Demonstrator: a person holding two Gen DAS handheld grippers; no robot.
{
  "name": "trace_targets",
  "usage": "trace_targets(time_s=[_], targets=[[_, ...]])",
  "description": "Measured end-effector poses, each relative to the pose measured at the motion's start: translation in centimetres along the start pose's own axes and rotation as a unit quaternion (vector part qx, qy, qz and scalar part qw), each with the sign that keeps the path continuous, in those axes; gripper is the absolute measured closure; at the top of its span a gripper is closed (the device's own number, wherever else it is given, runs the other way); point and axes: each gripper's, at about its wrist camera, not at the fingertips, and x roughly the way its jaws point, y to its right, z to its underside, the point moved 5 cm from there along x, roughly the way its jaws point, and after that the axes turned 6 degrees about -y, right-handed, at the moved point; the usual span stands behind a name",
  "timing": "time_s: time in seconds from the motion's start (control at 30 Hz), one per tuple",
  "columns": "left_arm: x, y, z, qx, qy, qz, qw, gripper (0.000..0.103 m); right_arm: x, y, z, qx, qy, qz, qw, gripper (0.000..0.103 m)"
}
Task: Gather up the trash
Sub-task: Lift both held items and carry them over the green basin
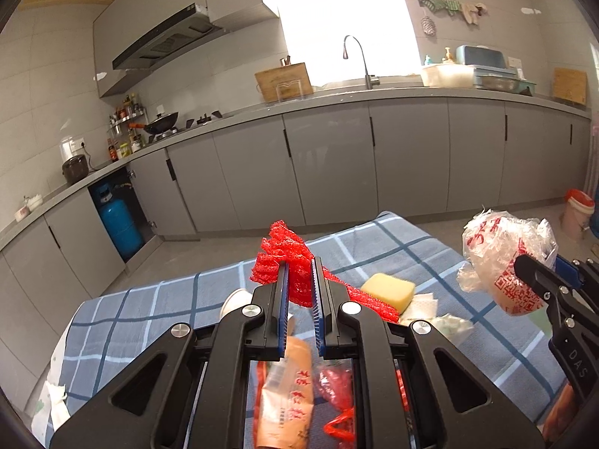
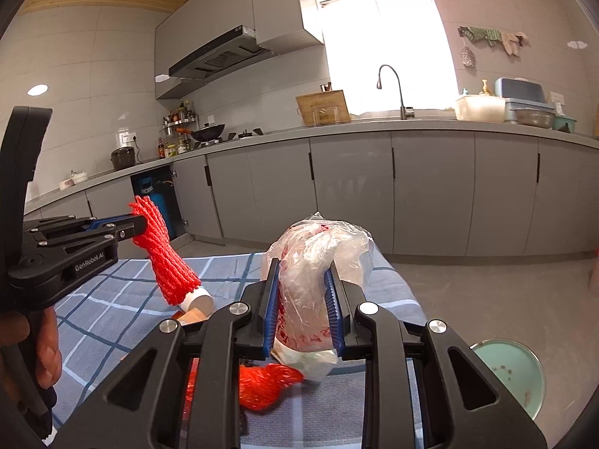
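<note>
- Clamping red foam net (image 1: 288, 262), left gripper (image 1: 299, 292) jaws narrow on it, lifted off worktop (image 1: 149, 310).
- Right gripper (image 2: 303, 307) jaws pinch crumpled plastic bag (image 2: 318, 262), likely for binning; more trash below jaws.

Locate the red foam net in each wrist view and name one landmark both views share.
Left wrist view: red foam net at centre, clamped in the left gripper.
Right wrist view: red foam net at left, hanging from that gripper.
Shared landmark: the curved faucet under the window.
</note>
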Motion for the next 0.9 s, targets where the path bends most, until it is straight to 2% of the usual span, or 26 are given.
trace_targets(time_s=[0.3,0.9], targets=[[0.2,4.1,-1.1,0.026,0.011,0.029,0.9992,0.091,-0.6,3.8,0.5,0.022,0.0,0.027,0.999,0.079],[0.7,16.6,-2.0,0.094,0.015,0.113,0.989,0.091,-2.4,14.1,3.3,0.079,-0.012,0.106,0.991,0.078]])
